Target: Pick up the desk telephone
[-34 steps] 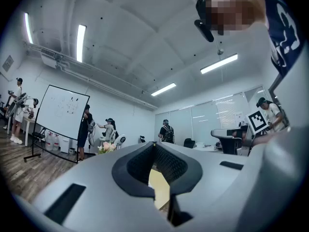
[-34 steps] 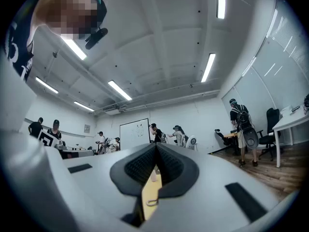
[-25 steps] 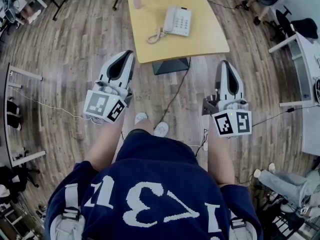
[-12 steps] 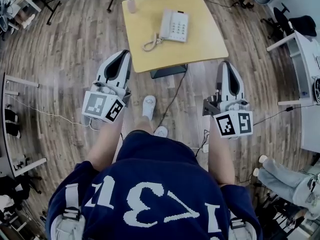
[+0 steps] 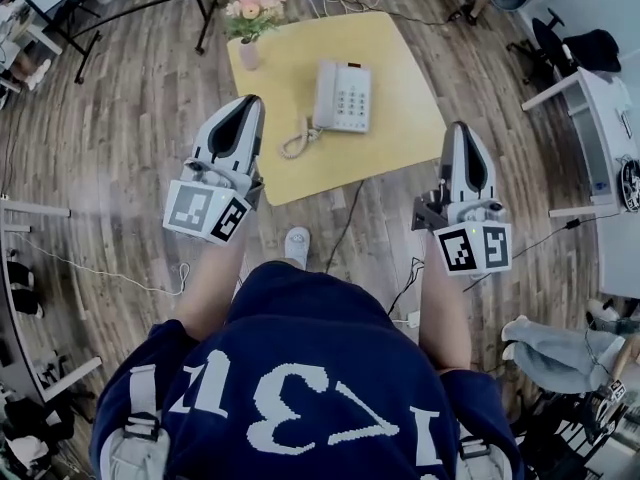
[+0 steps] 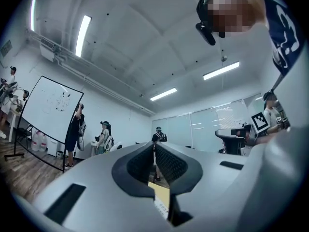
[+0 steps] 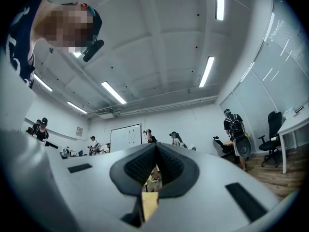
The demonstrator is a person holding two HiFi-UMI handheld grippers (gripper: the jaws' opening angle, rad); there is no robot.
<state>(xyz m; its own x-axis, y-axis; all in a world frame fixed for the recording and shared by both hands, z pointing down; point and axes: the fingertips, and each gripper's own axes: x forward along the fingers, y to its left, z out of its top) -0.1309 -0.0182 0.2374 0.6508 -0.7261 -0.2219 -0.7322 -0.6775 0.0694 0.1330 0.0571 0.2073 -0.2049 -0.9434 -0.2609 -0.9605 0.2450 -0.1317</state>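
Observation:
A white desk telephone point(image 5: 342, 95) with a coiled cord lies on a small yellow table point(image 5: 395, 133) in the head view, its handset on the left side. My left gripper point(image 5: 250, 103) is shut and empty, its tips over the table's left edge, left of the phone's cord. My right gripper point(image 5: 457, 128) is shut and empty, off the table's right edge. Both point slightly upward. In the left gripper view a slice of the yellow table point(image 6: 162, 193) and phone keys shows through the gap below the shut jaws. The right gripper view shows the table point(image 7: 150, 200) the same way.
A pink vase of flowers point(image 5: 249, 50) stands at the table's far left corner. A dark cable point(image 5: 345, 223) runs over the wooden floor under the table. A white desk point(image 5: 600, 128) and a black office chair point(image 5: 565, 46) stand at the right. Several people stand by a whiteboard point(image 6: 48, 108).
I have walked forward: the table and phone now lie closer, between my two grippers. The vase has come fully into view. Both grippers stay shut.

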